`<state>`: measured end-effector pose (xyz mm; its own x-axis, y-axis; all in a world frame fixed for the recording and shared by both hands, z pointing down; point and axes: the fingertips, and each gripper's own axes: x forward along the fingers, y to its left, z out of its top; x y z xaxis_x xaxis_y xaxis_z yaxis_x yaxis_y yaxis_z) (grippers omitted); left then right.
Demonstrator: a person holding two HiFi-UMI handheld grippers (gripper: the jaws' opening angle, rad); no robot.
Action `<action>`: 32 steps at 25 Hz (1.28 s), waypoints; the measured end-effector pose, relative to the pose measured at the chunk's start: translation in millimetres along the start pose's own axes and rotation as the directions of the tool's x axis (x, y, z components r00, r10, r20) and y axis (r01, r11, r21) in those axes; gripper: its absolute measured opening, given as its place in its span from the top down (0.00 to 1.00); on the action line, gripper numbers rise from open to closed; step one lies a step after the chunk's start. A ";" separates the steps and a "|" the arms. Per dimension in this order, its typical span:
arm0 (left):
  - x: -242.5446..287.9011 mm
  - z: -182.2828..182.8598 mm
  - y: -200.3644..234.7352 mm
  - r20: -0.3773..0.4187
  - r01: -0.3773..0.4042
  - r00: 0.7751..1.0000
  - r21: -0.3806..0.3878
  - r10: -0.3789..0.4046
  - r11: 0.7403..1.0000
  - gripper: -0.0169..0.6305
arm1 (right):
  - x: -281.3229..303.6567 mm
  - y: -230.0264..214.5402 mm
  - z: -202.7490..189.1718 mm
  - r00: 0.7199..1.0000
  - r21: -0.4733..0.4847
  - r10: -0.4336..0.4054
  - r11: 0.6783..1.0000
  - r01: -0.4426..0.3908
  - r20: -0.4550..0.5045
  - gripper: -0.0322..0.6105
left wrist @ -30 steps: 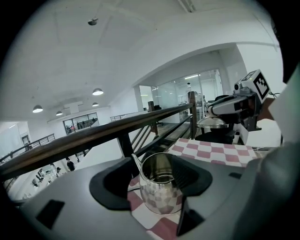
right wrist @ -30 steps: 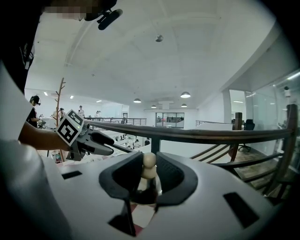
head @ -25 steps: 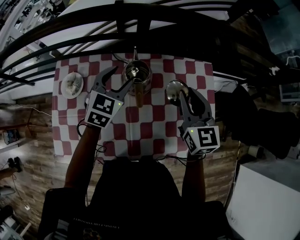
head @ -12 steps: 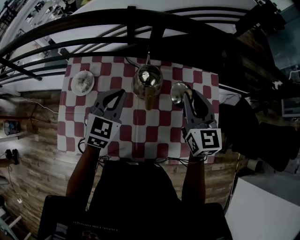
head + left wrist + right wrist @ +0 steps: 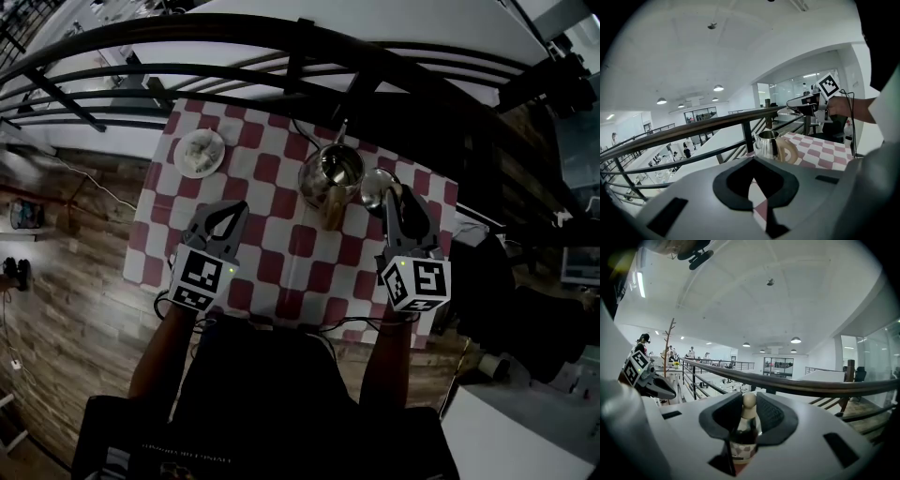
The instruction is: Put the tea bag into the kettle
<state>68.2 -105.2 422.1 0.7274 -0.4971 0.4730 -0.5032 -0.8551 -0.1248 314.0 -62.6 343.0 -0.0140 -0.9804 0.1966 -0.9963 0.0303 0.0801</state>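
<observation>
A person in dark clothing is working two grey plastic grippers over a small table, each gripper carrying a cube of black-and-white square markers. The left gripper (image 5: 228, 211) is hovering above the red-and-white checked cloth (image 5: 272, 253) with its black-padded jaws pressed together on nothing. The right gripper (image 5: 393, 193) is pinching the round, mirror-bright metal lid (image 5: 377, 186) of the kettle. Its ribbed pads are closing on either side of the lid's pale, ball-shaped knob (image 5: 749, 401). The lid is hanging just to the right of the squat polished-steel kettle (image 5: 330, 173). The kettle is standing upright and open-mouthed near the cloth's far edge, its curved tan handle (image 5: 330, 212) facing the person and its thin spout pointing away. The tea bag (image 5: 199, 156), a pale crumpled shape, is lying on a small round white dish (image 5: 184, 142) at the cloth's far left corner. It is beyond the left gripper and well apart from the kettle. A dark metal railing (image 5: 234, 47) is running behind the table, with wood-plank floor (image 5: 66, 253) showing to the left.
</observation>
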 end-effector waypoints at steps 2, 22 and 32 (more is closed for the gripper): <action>-6.6 -6.1 7.2 -0.003 -0.011 1.000 -0.013 0.011 1.000 0.97 | 6.7 5.4 0.5 1.000 -0.002 0.005 1.000 -0.005 -0.005 0.79; -36.9 -47.5 56.5 -0.031 -0.077 0.997 -0.077 0.075 0.994 0.97 | 73.9 34.3 -19.9 0.993 -0.094 0.019 0.995 -0.030 -0.113 0.79; -38.4 -62.0 75.0 -0.056 -0.088 0.995 -0.103 0.083 0.991 0.97 | 101.7 33.7 -44.6 0.983 -0.085 -0.002 0.996 -0.014 -0.181 0.79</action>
<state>-26.5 -141.1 448.7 0.6560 -0.5574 0.5089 -0.6109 -0.7881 -0.0756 282.8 -152.6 409.3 0.0031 -0.9289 0.3704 -0.9853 0.0605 0.1597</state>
